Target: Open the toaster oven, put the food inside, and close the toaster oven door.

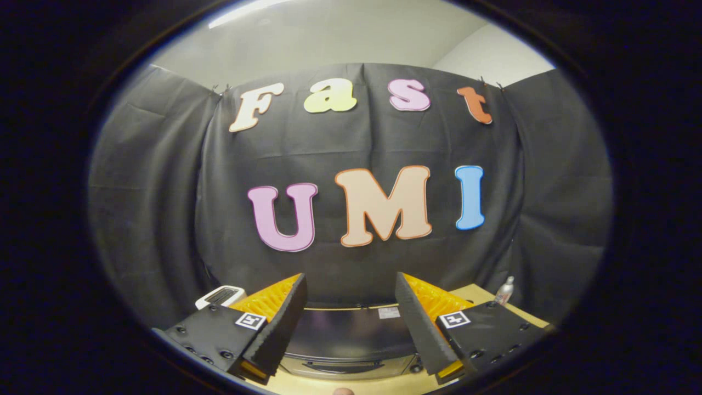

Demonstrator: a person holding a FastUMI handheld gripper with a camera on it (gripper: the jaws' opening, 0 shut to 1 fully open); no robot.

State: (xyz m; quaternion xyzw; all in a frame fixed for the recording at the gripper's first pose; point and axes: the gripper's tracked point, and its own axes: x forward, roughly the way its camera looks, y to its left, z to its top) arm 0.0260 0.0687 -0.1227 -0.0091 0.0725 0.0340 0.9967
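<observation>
A white appliance with a dark slotted top (pixel 220 296) sits at the far left of the light wooden counter (pixel 476 296), against the black cloth wall (pixel 351 137). A small clear bottle with a pale cap (pixel 505 291) stands upright at the counter's far right corner. Above the cloth, a pale wall and ceiling (pixel 340 38) show.

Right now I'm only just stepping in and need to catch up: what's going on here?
A person's handheld gripper hangs open above the toaster oven, holding nothing. The oven sits on a wooden table just ahead of the fingers, and its door looks closed, so nothing has started. A white appliance stands beyond the left finger, a small bottle beyond the right one.
</observation>
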